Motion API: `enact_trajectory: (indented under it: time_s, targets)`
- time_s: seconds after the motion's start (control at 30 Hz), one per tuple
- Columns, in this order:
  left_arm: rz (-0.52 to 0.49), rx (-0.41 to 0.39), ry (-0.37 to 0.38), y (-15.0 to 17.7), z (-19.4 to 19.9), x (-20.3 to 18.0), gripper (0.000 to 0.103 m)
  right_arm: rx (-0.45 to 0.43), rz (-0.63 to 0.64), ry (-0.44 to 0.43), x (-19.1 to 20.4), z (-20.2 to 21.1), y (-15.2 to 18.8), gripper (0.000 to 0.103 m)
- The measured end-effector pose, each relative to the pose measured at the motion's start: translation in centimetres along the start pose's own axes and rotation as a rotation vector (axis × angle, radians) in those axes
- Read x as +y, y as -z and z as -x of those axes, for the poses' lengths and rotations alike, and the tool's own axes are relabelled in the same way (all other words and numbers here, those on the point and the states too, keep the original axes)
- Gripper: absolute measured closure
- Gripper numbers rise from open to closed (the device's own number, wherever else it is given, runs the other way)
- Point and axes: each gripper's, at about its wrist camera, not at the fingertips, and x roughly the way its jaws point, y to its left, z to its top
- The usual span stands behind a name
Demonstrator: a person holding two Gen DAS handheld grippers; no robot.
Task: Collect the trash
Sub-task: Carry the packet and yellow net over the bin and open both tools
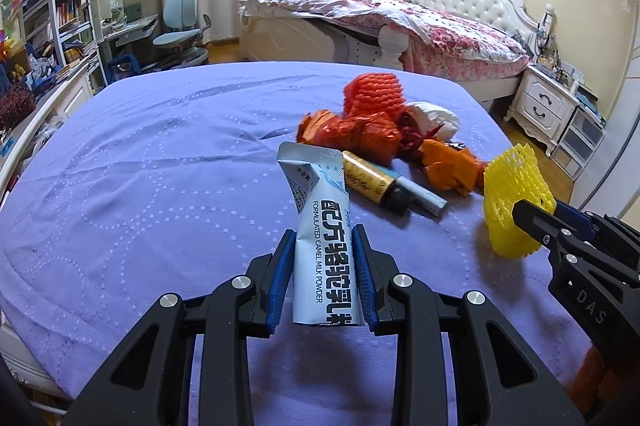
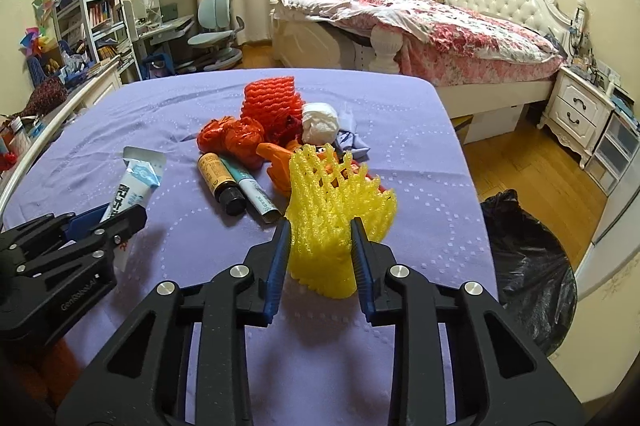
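A purple-covered bed (image 1: 160, 154) bears a pile of trash. My left gripper (image 1: 322, 238) is shut on a pale blue milk powder sachet (image 1: 316, 194), which stands upright between the pads. My right gripper (image 2: 320, 226) is shut on a yellow foam net (image 2: 332, 198), squeezed at its lower part. In the left wrist view the right gripper (image 1: 536, 214) and the yellow net (image 1: 508, 194) sit at the right. In the right wrist view the left gripper (image 2: 120, 218) and the sachet (image 2: 136, 178) sit at the left.
Between the grippers lie a brown bottle (image 2: 220, 182), a teal stick pack (image 2: 252, 190), an orange plastic bag (image 2: 236, 138), an orange foam net (image 2: 272, 98) and a white tissue wad (image 2: 320, 122). A black trash bag (image 2: 528, 266) stands on the floor right of the bed.
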Motion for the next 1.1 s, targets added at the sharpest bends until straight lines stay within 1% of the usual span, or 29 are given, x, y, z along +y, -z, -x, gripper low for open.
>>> enact_trajectory:
  time_s: [0.13, 0.3, 0.43, 0.6, 0.8, 1.1]
  targets:
    - [-0.018, -0.018, 0.029, -0.3, 0.5, -1.6, 0.072, -0.037, -0.021, 0.013, -1.5, 1.8, 0.0, 0.074]
    - [-0.054, -0.036, 0.074, -1.0, 0.8, -4.5, 0.072, -0.077, -0.037, 0.071, -4.2, 3.6, 0.0, 0.074]
    - [-0.101, -0.056, 0.117, -1.5, 0.8, -7.7, 0.072, -0.087, -0.091, 0.122, -7.8, 4.4, 0.5, 0.074]
    - [-0.163, -0.082, 0.176, -2.4, 0.4, -11.9, 0.072, -0.091, -0.153, 0.18, -12.0, 4.7, 0.9, 0.074]
    - [-0.225, -0.076, 0.239, -3.1, -1.1, -16.8, 0.072, -0.085, -0.205, 0.224, -16.0, 4.0, 1.7, 0.074]
    - [-0.283, -0.04, 0.275, -3.8, -4.3, -21.9, 0.072, -0.067, -0.26, 0.274, -20.0, 2.9, 2.9, 0.074]
